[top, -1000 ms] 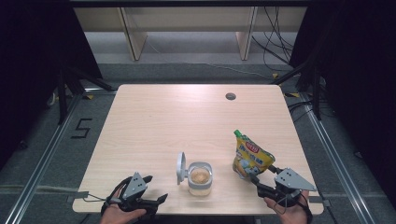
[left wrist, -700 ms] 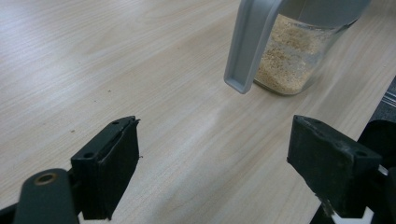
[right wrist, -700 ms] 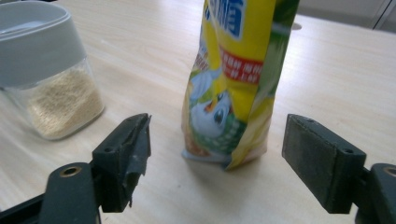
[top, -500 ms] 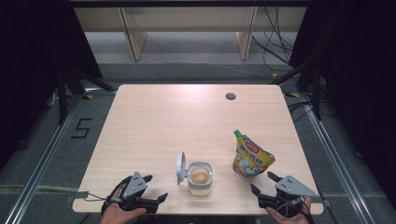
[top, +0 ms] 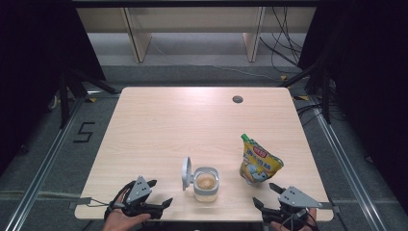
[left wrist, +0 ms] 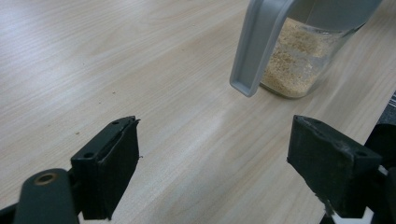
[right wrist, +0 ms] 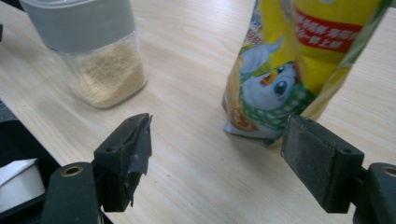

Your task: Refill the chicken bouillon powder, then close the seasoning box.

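Both grippers' jaws wide — empty

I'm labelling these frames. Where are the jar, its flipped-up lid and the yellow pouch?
jar (top: 206,185): high view, on its glass front.
lid (left wrist: 254,44): left gripper view, on the grey flap's outer face.
yellow pouch (right wrist: 299,60): right gripper view, on its printed front.

A jar with its lid flipped open at nine o'clock is standing on the table; a yellow pouch is standing at its three o'clock, apart.
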`<state>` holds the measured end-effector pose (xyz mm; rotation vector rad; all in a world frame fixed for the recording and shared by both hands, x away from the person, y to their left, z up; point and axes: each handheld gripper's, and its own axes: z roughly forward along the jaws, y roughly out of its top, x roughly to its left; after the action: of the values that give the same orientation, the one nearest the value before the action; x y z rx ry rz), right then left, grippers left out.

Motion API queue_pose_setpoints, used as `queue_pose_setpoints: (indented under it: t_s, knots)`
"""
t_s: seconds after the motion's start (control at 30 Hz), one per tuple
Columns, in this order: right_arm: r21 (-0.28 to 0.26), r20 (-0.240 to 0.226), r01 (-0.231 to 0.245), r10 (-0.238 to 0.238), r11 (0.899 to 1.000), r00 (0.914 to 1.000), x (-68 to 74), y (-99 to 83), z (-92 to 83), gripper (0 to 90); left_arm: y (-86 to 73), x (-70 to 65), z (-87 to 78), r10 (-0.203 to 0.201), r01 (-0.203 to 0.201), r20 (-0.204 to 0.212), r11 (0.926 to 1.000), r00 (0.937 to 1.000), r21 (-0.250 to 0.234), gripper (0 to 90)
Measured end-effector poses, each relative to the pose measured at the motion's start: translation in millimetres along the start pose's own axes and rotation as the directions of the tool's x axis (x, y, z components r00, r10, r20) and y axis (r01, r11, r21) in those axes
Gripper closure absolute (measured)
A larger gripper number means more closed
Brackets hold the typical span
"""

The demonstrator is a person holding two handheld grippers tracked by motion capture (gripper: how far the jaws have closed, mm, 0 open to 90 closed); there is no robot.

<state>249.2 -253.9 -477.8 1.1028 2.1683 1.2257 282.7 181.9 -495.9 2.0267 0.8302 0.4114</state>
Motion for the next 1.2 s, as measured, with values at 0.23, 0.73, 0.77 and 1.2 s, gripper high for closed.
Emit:
queue_pose_setpoints:
  t_s: [0.23,0.73,0.77,1.2]
  knots:
    - [0.015,-0.03,0.037,-0.037,0.999,0.9989,3.3,-0.4,4.9,25.5,7.0,-0.9,-1.1,-0.047,0.047,0.008,0.9984,0.9989,-0.03,16.0]
    - [0.016,-0.023,0.05,-0.049,0.999,0.9985,3.4,0.5,4.3,26.1,37.9,-6.5,-7.1,0.014,-0.012,0.031,0.9981,0.9994,-0.06,75.6]
    - [0.011,-0.023,0.057,-0.056,0.998,0.9981,3.0,0.7,4.6,26.1,41.6,-7.0,-7.2,0.033,-0.031,0.031,0.9979,0.999,-0.056,79.0]
    - [0.021,-0.039,0.049,-0.049,0.999,0.9981,5.2,0.0,5.3,26.7,70.3,-16.8,-1.7,0.07,-0.064,0.065,0.9941,0.9954,-0.087,88.9]
